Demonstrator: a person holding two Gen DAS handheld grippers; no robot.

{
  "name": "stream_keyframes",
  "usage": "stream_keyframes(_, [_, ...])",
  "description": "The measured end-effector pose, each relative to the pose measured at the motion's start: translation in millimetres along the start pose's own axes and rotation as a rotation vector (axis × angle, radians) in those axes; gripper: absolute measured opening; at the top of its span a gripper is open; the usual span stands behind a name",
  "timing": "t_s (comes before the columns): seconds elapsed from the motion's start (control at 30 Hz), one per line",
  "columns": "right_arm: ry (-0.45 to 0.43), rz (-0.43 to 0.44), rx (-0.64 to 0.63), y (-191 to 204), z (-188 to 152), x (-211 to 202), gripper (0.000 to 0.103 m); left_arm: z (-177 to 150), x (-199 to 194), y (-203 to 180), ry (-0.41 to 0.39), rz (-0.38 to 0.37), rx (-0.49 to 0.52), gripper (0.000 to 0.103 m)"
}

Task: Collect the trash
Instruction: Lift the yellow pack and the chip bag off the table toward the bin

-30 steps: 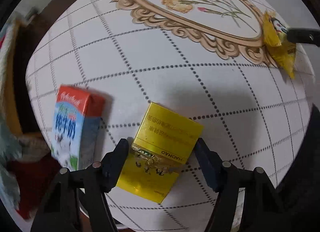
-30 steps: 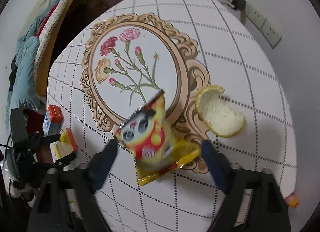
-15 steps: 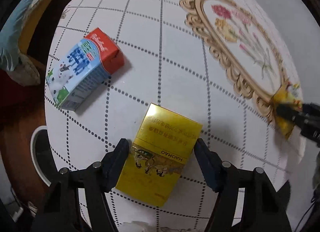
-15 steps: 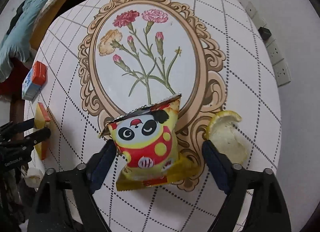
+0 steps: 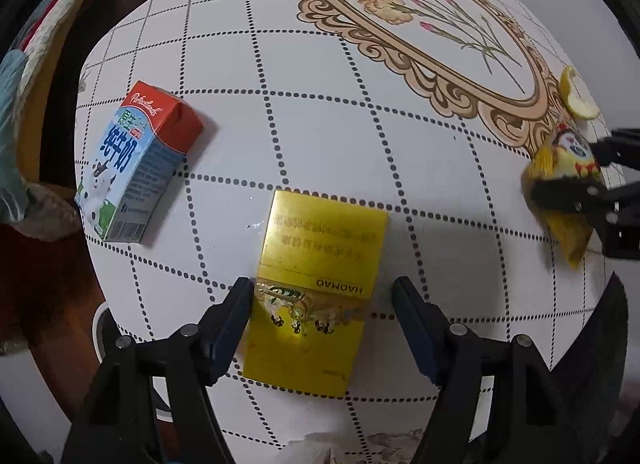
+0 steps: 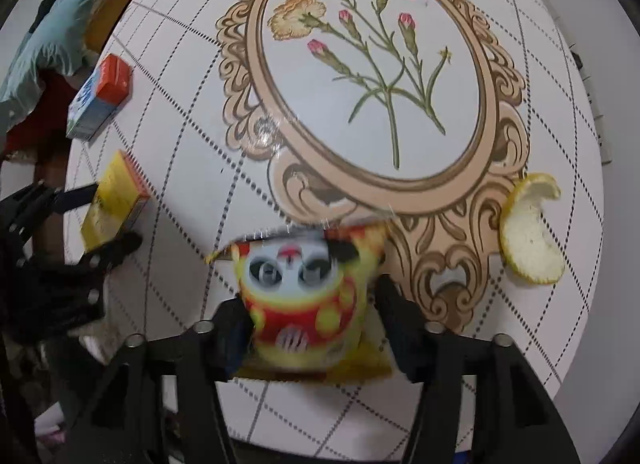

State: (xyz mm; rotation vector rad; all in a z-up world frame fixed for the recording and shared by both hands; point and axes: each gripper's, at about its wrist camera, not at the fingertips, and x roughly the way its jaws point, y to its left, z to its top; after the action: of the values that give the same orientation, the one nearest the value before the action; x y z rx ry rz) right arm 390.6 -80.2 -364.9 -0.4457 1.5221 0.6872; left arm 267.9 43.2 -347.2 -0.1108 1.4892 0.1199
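Observation:
A flat yellow box [image 5: 316, 288] lies on the round table between the open fingers of my left gripper [image 5: 324, 304]; the left finger touches its edge, the right stands apart. My right gripper [image 6: 310, 304] is shut on a yellow snack bag with a panda face [image 6: 298, 292], squeezing its sides. The bag also shows in the left wrist view [image 5: 564, 172]. The yellow box [image 6: 114, 200] and the left gripper appear at the left of the right wrist view.
A red, white and blue milk carton [image 5: 136, 164] lies on its side near the table's left edge, also in the right wrist view [image 6: 98, 98]. A piece of citrus peel [image 6: 530, 232] lies right of the bag. Cloth and a chair stand beyond the left edge.
My right gripper's fingers have closed in on the snack bag and now pinch it. The left gripper has turned around the yellow box, which stays between its open fingers.

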Motion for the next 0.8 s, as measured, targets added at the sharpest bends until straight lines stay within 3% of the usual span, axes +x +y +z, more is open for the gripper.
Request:
stream_keyframes(0.03, [-0.017,-0.001,0.002,0.5,0.0,-0.9,0.063,-1.9,0.6,-2.0,-0.007,0.0,0.001,0.069])
stream_keyframes(0.1, [-0.039,-0.012,-0.012,4.4,-1.9,-1.4,0.056,-8.2,2.8,-2.3,-0.019,-0.002,-0.008,0.055])
stream_keyframes(0.17, [-0.055,-0.027,-0.01,7.6,-3.3,-3.0,0.047,-20.3,-4.1,3.8,-0.036,0.017,-0.015,0.055])
stream_keyframes(0.43, [-0.135,0.006,0.035,20.1,-14.6,-30.9,0.044,-44.8,-61.1,2.3,-0.206,0.084,-0.118,0.055])
stream_keyframes(0.57, [-0.205,0.016,0.019,40.2,-23.1,-64.5,0.044,-58.1,-109.6,31.0,-0.318,0.102,-0.182,0.055])
stream_keyframes(0.8, [-0.324,0.062,-0.028,114.0,-19.1,-121.1,0.043,-80.8,-182.2,95.7,-0.459,0.145,-0.305,0.055])
